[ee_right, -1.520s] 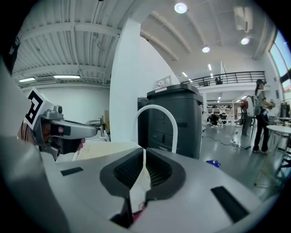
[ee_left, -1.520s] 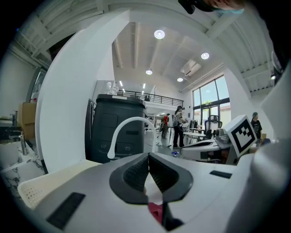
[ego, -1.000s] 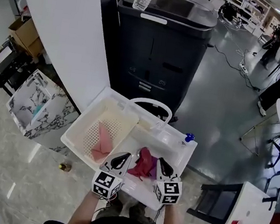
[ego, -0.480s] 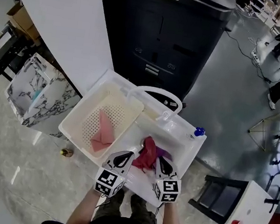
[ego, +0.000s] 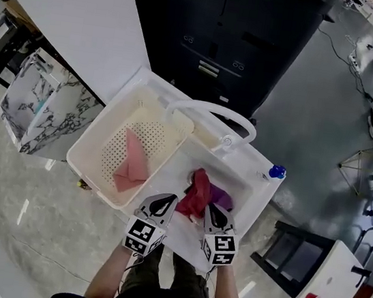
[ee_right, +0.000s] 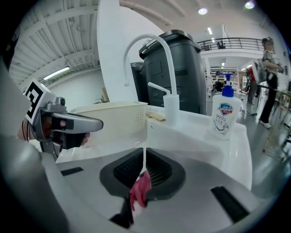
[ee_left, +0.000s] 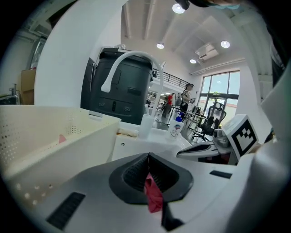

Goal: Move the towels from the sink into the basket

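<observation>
While both hands have sunk toward the sink over the last second, the left gripper (ee_left: 147, 175) is clenched tight on a fold of the red towel (ego: 197, 193), with a scrap of red cloth poking out between its jaws. The right gripper (ee_right: 143, 172) pinches another edge of the same towel, jaws all but together and cloth hanging below them. Their marker cubes (ego: 144, 235) carry only black and white squares, no letters.

The two stand side by side at the near rim. The towel bunches between and just beyond their tips, down in the sink (ego: 237, 181) rather than lifted clear of it. A purple towel (ego: 221, 199) lies touching it on the far right.

My reading is that the two-point hold looks firm. The drop has taken the cloth lower, not toward the basket, so the carry leftward has yet to start. A fold or a regrip may come first.

Just left of the sink, the basket (ego: 152, 135) already holds a pink towel (ego: 129, 166), so one seems done and two are left.

Beyond, the faucet (ego: 214, 109) arches up. A soap bottle (ee_right: 223, 116) stands at the far right corner. Its label shows a blue and red logo and digits that look like "99", the rest too small to read. Behind all stands a black bin (ego: 236, 42) with no print I can read.
</observation>
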`<action>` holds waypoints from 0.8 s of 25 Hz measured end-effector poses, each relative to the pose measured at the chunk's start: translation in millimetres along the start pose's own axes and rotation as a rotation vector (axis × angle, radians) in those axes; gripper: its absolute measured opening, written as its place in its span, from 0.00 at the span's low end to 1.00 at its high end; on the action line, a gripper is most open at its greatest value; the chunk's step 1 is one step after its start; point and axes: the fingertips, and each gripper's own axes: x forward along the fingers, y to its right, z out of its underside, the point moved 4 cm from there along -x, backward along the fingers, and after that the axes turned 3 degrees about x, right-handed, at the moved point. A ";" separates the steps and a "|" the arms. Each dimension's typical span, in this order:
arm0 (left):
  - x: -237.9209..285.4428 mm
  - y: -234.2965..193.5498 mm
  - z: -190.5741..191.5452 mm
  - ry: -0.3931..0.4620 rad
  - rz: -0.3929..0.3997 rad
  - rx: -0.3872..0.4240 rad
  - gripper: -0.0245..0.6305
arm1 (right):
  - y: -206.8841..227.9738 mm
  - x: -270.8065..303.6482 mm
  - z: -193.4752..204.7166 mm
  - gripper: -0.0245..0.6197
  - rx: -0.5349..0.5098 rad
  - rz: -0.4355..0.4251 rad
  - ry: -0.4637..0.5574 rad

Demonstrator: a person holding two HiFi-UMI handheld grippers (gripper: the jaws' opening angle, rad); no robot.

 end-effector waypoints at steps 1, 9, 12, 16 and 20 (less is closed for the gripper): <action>3.2 -2.0 4.1 -0.007 -0.001 -0.004 0.05 | 1.6 4.0 3.0 0.10 0.001 -0.003 -0.007; 29.5 -9.5 30.8 -0.061 0.022 -0.015 0.05 | 9.5 32.8 21.9 0.10 0.016 -0.018 -0.052; 38.3 -11.3 38.6 -0.083 0.034 -0.014 0.05 | 12.3 41.5 26.8 0.10 0.011 -0.018 -0.073; 45.9 -11.1 41.1 -0.080 0.053 -0.009 0.05 | 14.0 48.0 33.4 0.10 0.012 -0.032 -0.098; 48.3 -11.6 40.9 -0.082 0.058 -0.020 0.05 | 12.3 56.8 39.4 0.10 0.008 -0.045 -0.141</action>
